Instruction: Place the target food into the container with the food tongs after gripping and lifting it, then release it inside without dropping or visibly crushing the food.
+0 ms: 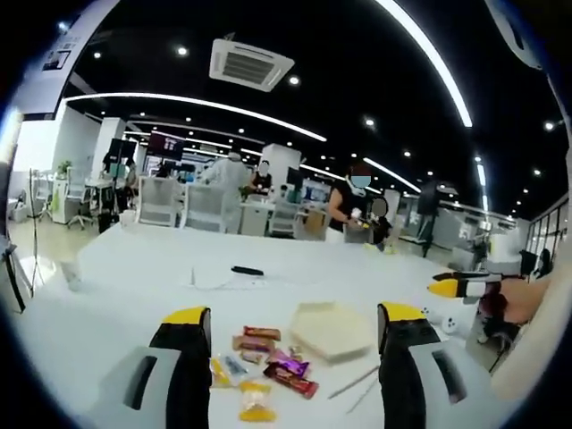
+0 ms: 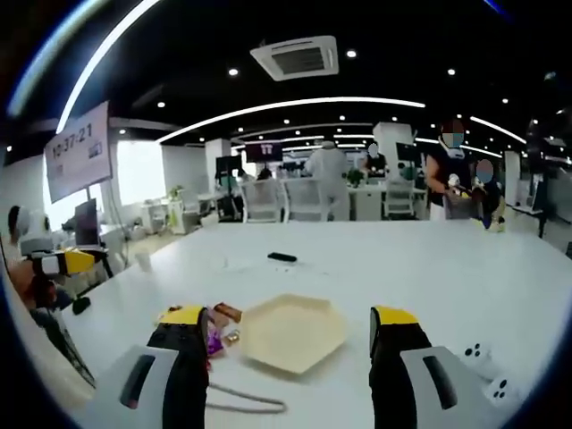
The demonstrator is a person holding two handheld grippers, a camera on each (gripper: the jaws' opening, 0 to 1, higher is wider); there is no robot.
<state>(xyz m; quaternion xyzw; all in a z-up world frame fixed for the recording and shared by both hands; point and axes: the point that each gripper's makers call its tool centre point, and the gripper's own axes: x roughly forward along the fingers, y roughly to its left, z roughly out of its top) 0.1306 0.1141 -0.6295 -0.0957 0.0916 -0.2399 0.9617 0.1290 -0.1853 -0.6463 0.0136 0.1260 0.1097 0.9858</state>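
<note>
Cream hexagonal container (image 2: pixel 293 332) sits beside wrapped snacks (image 1: pixel 268 359).

Open-plan office: black ceiling (image 1: pixel 357 54) with curved strip lights (image 2: pixel 295 105), recessed spots and a cassette air-conditioning unit (image 1: pixel 251 63). Large white table (image 2: pixel 420 259) in foreground; white chairs (image 1: pixel 158 201), desks and white pillars (image 1: pixel 109 143) beyond. Bright windows (image 2: pixel 138 170) at one side.

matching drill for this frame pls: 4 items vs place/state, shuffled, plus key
1. hexagonal container
2. snack packets
3. tongs
4. left gripper

A. jaws apart, holding nothing
B. lying flat near the container, ungripped
C. loose pile on the white table
D. pale, nothing inside

Pairs: 1-D, 2-C, 3-B, 4-A
</note>
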